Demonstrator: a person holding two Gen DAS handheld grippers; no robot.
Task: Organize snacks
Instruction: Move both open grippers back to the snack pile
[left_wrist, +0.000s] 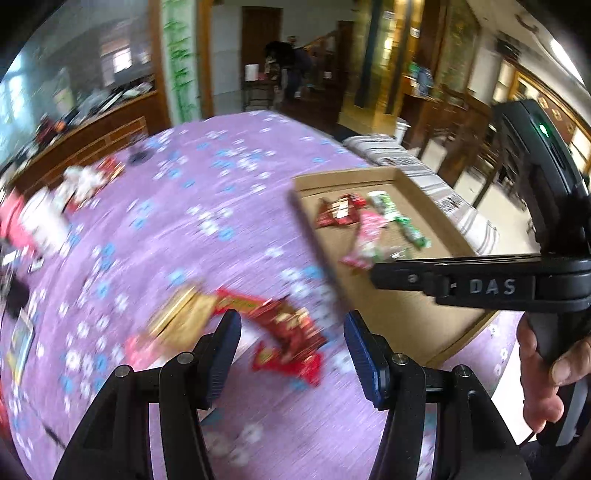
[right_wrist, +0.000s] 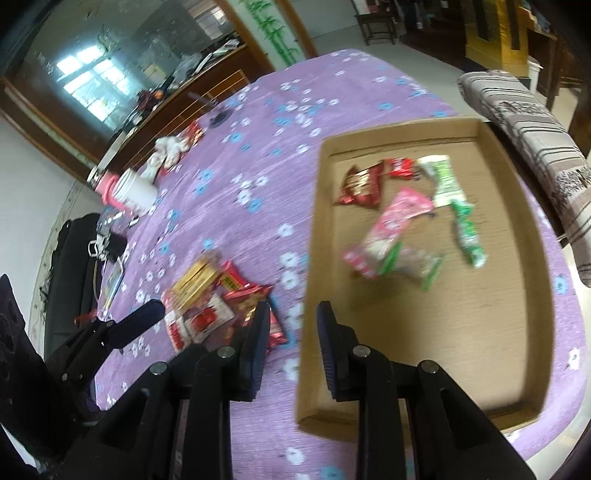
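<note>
Grippers first. Left gripper (left_wrist: 291, 347): jaws moderately apart, nothing between them, above loose pile (left_wrist: 258, 328) on purple cloth (left_wrist: 221, 229). Right gripper (right_wrist: 291, 347): jaws narrow, a clear gap, nothing held, poised over near-left rim of tray (right_wrist: 308, 295). Right-hand tool (left_wrist: 480, 286) seen crossing left view, hand (left_wrist: 543, 376) on its handle.

Snacks still to sort: pile just left of tray, touching or overlapping one another; gold packet (right_wrist: 195, 284), red wrappers (right_wrist: 243, 291), red-and-white packet (right_wrist: 199, 321) among them. Exact count not readable, blur.

Already in tray, farther on: red packets (right_wrist: 365, 184), pink packet (right_wrist: 391, 225), green sticks (right_wrist: 467, 232), lying loose on cardboard floor, far half.

Beyond, well apart from pile: white cup (right_wrist: 135, 192) on its side, crumpled white wrappers (right_wrist: 168, 151), dark items at cloth edge.

Handling, as judgement: packets light, thin, crinkly film, likely slippery and soft; contents possibly crushable. Best taken by a sealed end seam or a free corner standing clear of neighbours, topmost red wrapper first, gentle squeeze. Risk: pinching two overlapped packets at once, or dragging cloth.
</note>
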